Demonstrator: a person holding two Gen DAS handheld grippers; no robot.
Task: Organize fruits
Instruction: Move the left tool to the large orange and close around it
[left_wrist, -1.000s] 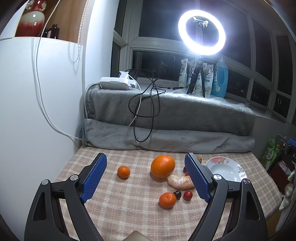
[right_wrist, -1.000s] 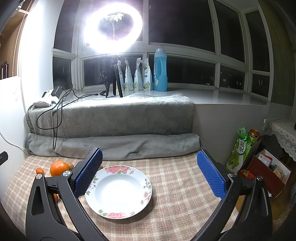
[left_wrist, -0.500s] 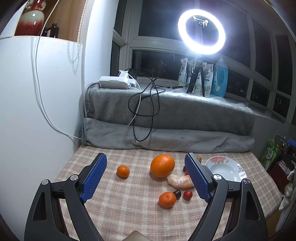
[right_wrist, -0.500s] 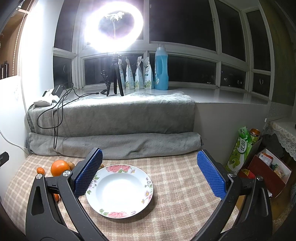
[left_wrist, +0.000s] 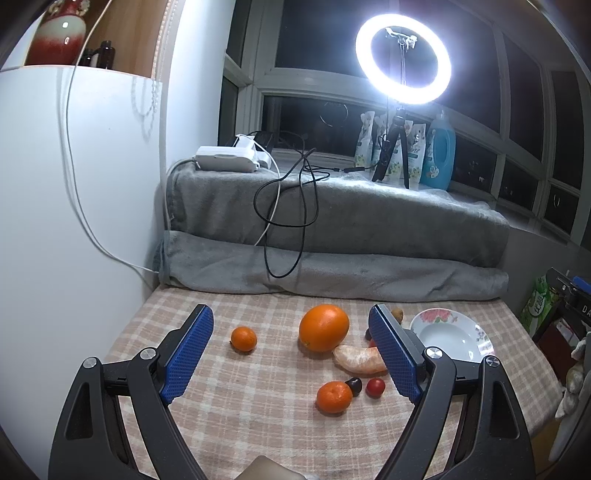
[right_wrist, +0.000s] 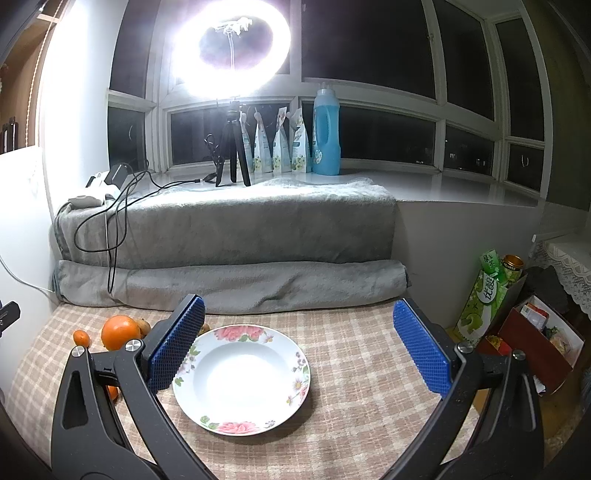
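Left hand-held gripper (left_wrist: 291, 350): spread wide, holding nothing, above the desk (left_wrist: 240, 417).
Fruit: small tangerine (left_wrist: 243, 339), big orange (left_wrist: 324, 327), peeled segment (left_wrist: 360, 359), second tangerine (left_wrist: 334, 397), all loose on the checked cloth.
Plate (right_wrist: 242, 378): bare, right of the fruit.
Right hand-held gripper (right_wrist: 299, 347): spread, holding nothing, over the plate.
Tip: straddle one fruit squarely; close gently.

— What covers the table (left_wrist: 258, 424)?
— A beige checked cloth.
— And on it?
— A big orange (left_wrist: 324, 327), a small mandarin (left_wrist: 243, 338) to its left, a peeled mandarin (left_wrist: 359, 358) touching the orange, another mandarin (left_wrist: 334, 397) beside a dark grape (left_wrist: 354, 386) and a cherry tomato (left_wrist: 375, 387), and a flowered plate (right_wrist: 242, 378), apart to the right.
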